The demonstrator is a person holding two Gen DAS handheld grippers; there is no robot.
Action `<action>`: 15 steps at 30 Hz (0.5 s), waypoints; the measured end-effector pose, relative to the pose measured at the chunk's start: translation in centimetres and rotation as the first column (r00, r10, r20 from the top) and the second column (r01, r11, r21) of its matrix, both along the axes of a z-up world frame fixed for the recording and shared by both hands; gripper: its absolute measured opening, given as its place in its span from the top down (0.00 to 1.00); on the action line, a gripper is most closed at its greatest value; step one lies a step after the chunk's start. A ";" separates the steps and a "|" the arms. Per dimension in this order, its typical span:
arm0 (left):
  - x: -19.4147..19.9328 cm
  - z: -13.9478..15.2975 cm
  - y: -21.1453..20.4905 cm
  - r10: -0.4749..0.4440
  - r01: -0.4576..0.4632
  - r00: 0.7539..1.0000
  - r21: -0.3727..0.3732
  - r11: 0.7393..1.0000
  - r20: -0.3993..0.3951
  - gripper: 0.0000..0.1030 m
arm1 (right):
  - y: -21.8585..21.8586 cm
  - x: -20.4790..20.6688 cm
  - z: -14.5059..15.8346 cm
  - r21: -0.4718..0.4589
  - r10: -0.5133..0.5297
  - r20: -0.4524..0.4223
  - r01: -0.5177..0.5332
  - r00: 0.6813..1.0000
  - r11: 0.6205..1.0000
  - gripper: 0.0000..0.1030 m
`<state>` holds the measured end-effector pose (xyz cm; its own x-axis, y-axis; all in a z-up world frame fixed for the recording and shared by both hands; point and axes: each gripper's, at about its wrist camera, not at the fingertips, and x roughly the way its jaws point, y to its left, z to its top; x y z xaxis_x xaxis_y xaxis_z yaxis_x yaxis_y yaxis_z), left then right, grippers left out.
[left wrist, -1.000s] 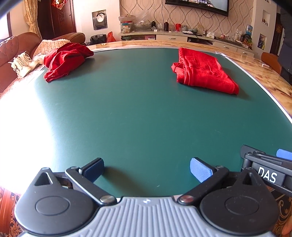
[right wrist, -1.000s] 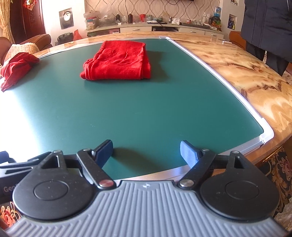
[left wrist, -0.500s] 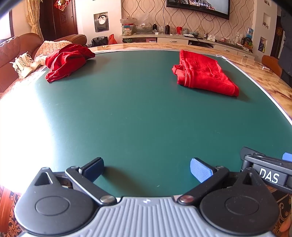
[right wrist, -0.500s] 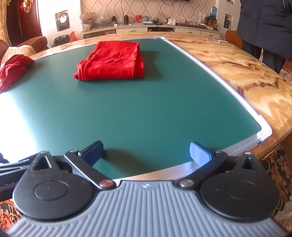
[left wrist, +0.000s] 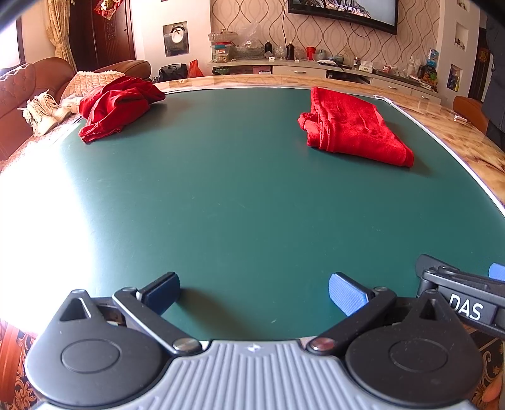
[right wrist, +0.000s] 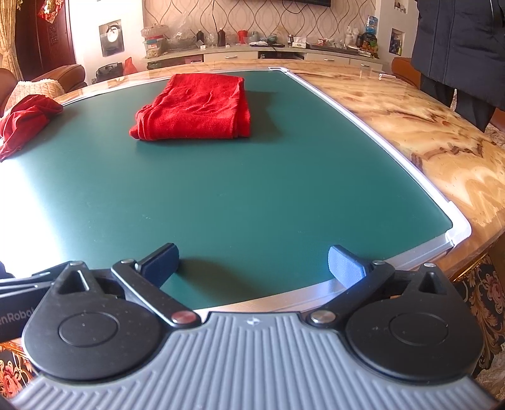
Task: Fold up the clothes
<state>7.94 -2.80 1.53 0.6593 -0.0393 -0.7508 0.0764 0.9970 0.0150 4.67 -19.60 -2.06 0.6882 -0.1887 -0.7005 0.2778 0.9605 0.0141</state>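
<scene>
Both tongs, left [left wrist: 254, 291] and right [right wrist: 254, 263], gape wide and empty, the right having just been opening. Far across the bench [left wrist: 236, 205] lie a folded red cloth [left wrist: 353, 126] and a crumpled one [left wrist: 116, 105].

Behind the marble table [right wrist: 442, 151]: patterned wall [left wrist: 252, 22], cluttered sideboard [left wrist: 315, 67]; left of it, brown sofa [left wrist: 28, 85]; sun glare near.

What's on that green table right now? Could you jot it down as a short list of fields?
surface: green mat on a marbled table
folded garment: red, lying flat at the far right of the mat
unfolded garment: red, crumpled at the far left edge
left gripper: open, nothing between the fingers
right gripper: open, holds nothing
bystander: person in a dark coat beyond the table
</scene>
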 end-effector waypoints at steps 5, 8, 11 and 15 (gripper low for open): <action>-0.1 0.0 0.0 0.001 -0.001 1.000 0.000 1.000 0.002 0.00 | 0.1 0.0 0.0 0.000 -0.002 0.002 0.002 1.000 1.000 0.00; -0.1 0.0 0.0 0.000 0.000 1.000 0.001 1.000 0.003 0.00 | 0.1 0.0 0.0 0.000 -0.002 0.002 0.002 1.000 1.000 0.00; -0.2 0.0 0.0 -0.001 0.001 1.000 0.002 1.000 0.006 0.00 | 0.1 0.0 0.0 -0.001 -0.002 0.003 0.002 1.000 1.000 0.00; -0.3 -0.1 0.0 -0.002 0.002 1.000 0.002 1.000 0.010 0.00 | 0.1 0.0 0.0 -0.001 -0.002 0.003 0.002 1.000 1.000 0.00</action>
